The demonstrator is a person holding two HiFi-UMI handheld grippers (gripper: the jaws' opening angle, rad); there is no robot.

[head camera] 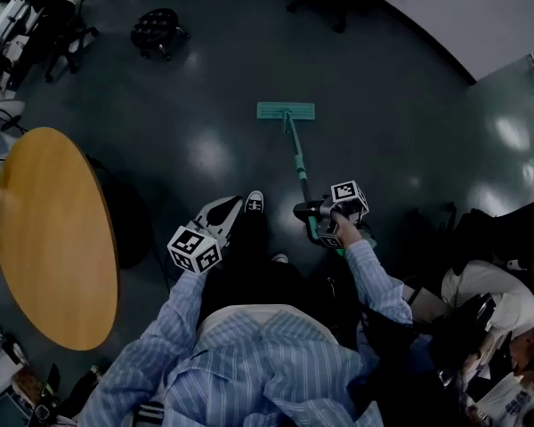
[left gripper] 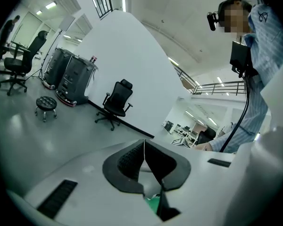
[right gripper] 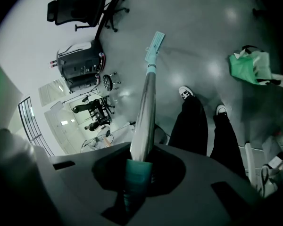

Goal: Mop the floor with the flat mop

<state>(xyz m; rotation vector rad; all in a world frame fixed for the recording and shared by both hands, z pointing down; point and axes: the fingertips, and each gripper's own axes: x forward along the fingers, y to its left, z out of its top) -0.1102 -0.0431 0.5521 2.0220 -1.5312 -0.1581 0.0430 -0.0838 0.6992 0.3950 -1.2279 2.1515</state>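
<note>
The flat mop has a teal head (head camera: 286, 110) lying flat on the dark floor ahead of me. Its handle (head camera: 296, 158) slants back to my right gripper (head camera: 310, 212), which is shut on the handle's teal grip. In the right gripper view the handle (right gripper: 144, 112) rises from between the jaws of my right gripper (right gripper: 139, 166) to the mop head (right gripper: 155, 42). My left gripper (head camera: 231, 208) is held left of the handle, apart from it, above my shoe (head camera: 254, 203). In its own view the left gripper (left gripper: 144, 149) has its jaws meeting, with nothing between the pads.
A round wooden table (head camera: 53, 238) stands close on the left. At the back left are a black stool (head camera: 156, 30) and office chairs. Bags and clutter (head camera: 489, 301) crowd the right side, including a green bag (right gripper: 250, 67). A white wall (head camera: 472, 7) runs across the back right.
</note>
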